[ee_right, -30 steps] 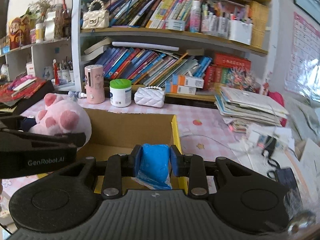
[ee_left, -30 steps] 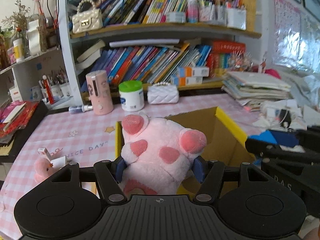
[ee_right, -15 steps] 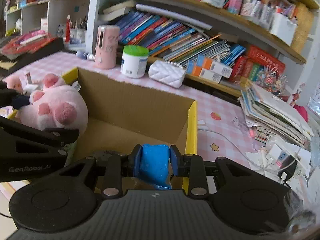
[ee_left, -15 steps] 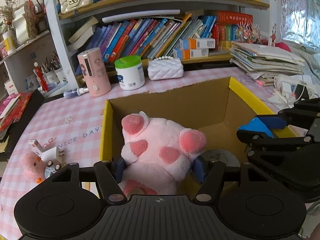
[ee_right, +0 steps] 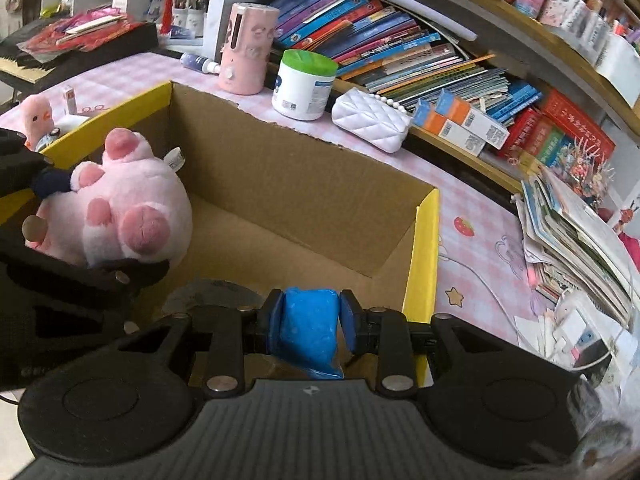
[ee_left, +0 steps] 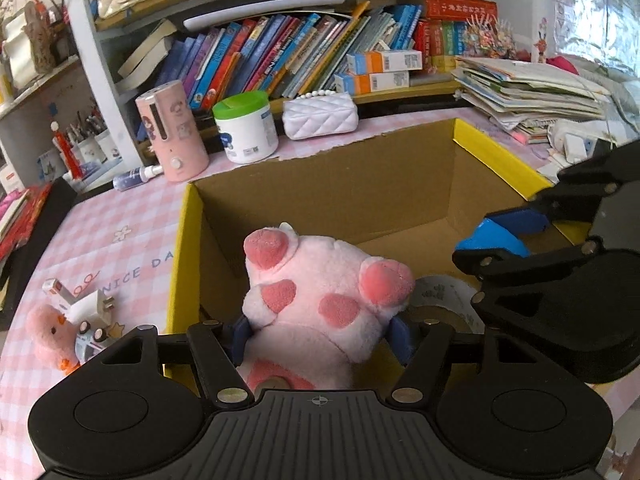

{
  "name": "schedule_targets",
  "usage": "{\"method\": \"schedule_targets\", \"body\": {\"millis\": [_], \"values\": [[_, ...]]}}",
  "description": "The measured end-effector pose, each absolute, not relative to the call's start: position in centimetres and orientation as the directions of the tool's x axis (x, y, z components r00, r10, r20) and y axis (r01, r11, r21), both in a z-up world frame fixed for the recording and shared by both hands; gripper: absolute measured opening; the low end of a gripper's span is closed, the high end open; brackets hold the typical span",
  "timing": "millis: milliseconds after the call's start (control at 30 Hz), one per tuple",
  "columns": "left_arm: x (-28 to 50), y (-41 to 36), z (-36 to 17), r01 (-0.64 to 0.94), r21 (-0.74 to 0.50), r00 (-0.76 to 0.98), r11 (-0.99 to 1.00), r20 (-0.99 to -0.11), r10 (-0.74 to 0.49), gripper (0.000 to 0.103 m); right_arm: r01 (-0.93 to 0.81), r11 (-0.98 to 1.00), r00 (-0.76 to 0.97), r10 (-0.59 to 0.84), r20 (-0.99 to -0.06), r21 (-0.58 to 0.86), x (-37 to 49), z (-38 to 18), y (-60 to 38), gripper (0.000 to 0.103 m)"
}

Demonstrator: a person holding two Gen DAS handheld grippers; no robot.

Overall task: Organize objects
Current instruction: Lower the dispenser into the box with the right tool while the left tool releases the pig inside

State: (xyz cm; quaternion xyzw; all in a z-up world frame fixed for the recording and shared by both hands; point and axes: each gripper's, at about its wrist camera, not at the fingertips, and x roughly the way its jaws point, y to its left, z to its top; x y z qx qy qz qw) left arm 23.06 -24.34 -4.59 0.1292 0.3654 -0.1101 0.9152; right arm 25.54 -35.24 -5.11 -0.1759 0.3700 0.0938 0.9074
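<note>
My left gripper (ee_left: 322, 330) is shut on a pink plush pig (ee_left: 320, 296) and holds it over the left part of an open cardboard box with yellow flaps (ee_left: 336, 184). My right gripper (ee_right: 308, 322) is shut on a blue packet (ee_right: 308, 330) over the box's right part (ee_right: 304, 200). The pig also shows in the right wrist view (ee_right: 120, 212), and the blue packet in the left wrist view (ee_left: 494, 236). A grey round object (ee_left: 440, 300) lies on the box floor.
A small pink plush toy (ee_left: 48, 332), a white charger (ee_left: 90, 304) and small bits lie left of the box. Behind it stand a pink humidifier (ee_left: 172, 132), a white tub with green lid (ee_left: 246, 128) and a white quilted purse (ee_left: 320, 114). Papers (ee_right: 576, 240) are stacked at right.
Both grippers have moved forward and down over the open box with their objects still held. The box interior and the grey round object on its floor have come into view.
</note>
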Motion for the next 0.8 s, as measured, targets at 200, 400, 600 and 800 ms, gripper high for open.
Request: {"method": "schedule_targets", "body": {"millis": [200,400,600,800], "values": [[23.2,-25.0,-5.2,0.322,0.208,0.713,0.924,-0.695,-0.092,0.072,-0.32,0.904,0.702,0.024,-0.712,-0.285,25.6,-5.3,-35.0,0.029],[23.5,-25.1,-5.3,0.326,0.233,0.72,0.916,-0.689,-0.081,0.073,-0.317,0.896,0.706,0.003,-0.708,-0.312,25.3,-5.6,-34.9,0.029],[24.0,-25.4,-5.4,0.332,0.263,0.73,0.906,-0.68,-0.07,0.074,-0.28,0.915,0.701,-0.012,-0.713,-0.291,24.8,-5.3,-35.2,0.029],[24.0,-25.0,-4.8,0.313,0.233,0.724,0.921,-0.686,-0.072,0.078,-0.251,0.923,0.708,-0.031,-0.705,-0.293,24.7,-5.4,-35.2,0.035]]}}
